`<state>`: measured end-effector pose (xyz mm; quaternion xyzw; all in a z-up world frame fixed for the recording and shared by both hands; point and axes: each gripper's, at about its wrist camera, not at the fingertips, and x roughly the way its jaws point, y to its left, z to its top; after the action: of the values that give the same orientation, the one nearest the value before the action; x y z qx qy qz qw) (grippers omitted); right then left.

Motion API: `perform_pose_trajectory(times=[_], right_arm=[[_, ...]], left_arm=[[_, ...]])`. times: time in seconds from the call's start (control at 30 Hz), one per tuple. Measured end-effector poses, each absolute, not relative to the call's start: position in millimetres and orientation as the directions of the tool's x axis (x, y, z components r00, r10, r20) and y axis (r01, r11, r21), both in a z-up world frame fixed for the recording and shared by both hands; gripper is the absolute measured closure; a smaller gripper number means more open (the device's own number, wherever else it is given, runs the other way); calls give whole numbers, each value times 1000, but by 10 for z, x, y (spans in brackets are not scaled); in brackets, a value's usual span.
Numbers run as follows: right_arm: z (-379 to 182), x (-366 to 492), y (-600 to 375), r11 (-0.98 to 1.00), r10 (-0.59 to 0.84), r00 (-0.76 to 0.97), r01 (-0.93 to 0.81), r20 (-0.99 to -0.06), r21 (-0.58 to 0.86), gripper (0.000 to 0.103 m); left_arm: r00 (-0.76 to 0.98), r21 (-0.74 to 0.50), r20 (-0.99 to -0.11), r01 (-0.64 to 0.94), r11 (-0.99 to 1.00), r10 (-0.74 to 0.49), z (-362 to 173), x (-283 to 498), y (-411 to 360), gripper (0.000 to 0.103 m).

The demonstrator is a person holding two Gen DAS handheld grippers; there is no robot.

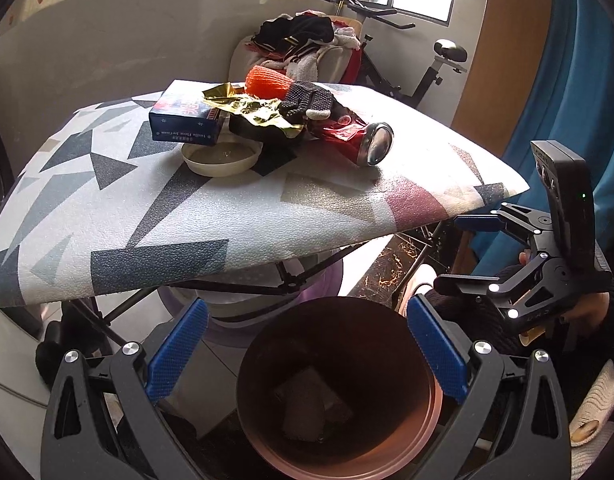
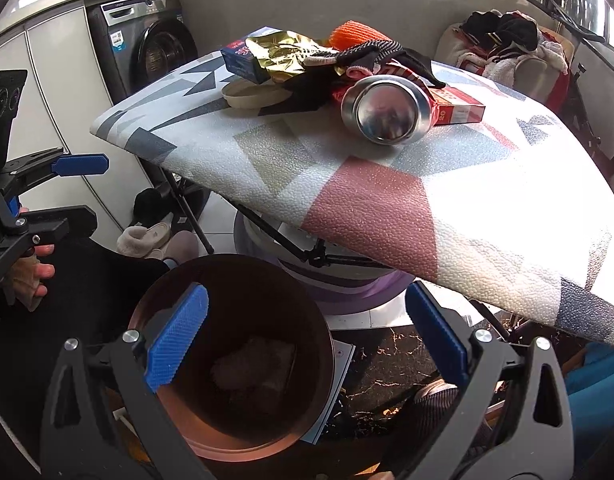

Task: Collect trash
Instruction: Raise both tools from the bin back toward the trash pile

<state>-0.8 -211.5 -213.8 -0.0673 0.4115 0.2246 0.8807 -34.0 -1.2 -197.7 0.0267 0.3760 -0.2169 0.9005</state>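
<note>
A pile of trash lies on the patterned table [image 1: 155, 216] [image 2: 387, 200]: a red can [image 1: 363, 140] [image 2: 387, 110] on its side, a blue box [image 1: 187, 114] [image 2: 243, 60], gold foil wrapper [image 1: 247, 110] [image 2: 283, 54], a dotted glove [image 1: 307, 98] [image 2: 363, 50], an orange mesh [image 1: 267, 78] [image 2: 355, 34], a cream lid [image 1: 221, 156] [image 2: 253, 94] and a red carton [image 2: 459, 108]. A brown bin [image 1: 339, 392] [image 2: 235, 356] with some trash inside stands on the floor below. My left gripper [image 1: 307, 356] [image 2: 81, 188] is open and empty above the bin. My right gripper [image 2: 307, 352] [image 1: 459, 248] is open and empty beside it.
A washing machine [image 2: 151, 44] stands at the back left. A chair heaped with clothes [image 1: 307, 44] [image 2: 507, 48] and an exercise bike [image 1: 419, 68] stand behind the table. A blue curtain [image 1: 567, 92] hangs on the right. Slippers [image 2: 147, 236] lie under the table.
</note>
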Motion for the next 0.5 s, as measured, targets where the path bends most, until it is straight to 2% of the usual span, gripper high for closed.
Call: perform_pose_trajectory(times=[0.23, 0.5], right_arm=[[-2066, 19, -2254, 903, 361, 585, -413, -727, 116, 6], [-1865, 240, -2516, 951, 266, 639, -297, -721, 88, 6]], left_arm=[[649, -116, -661, 409, 905, -377, -1910, -356, 14, 6], [683, -92, -661, 337, 937, -311, -1763, -202, 173, 6]])
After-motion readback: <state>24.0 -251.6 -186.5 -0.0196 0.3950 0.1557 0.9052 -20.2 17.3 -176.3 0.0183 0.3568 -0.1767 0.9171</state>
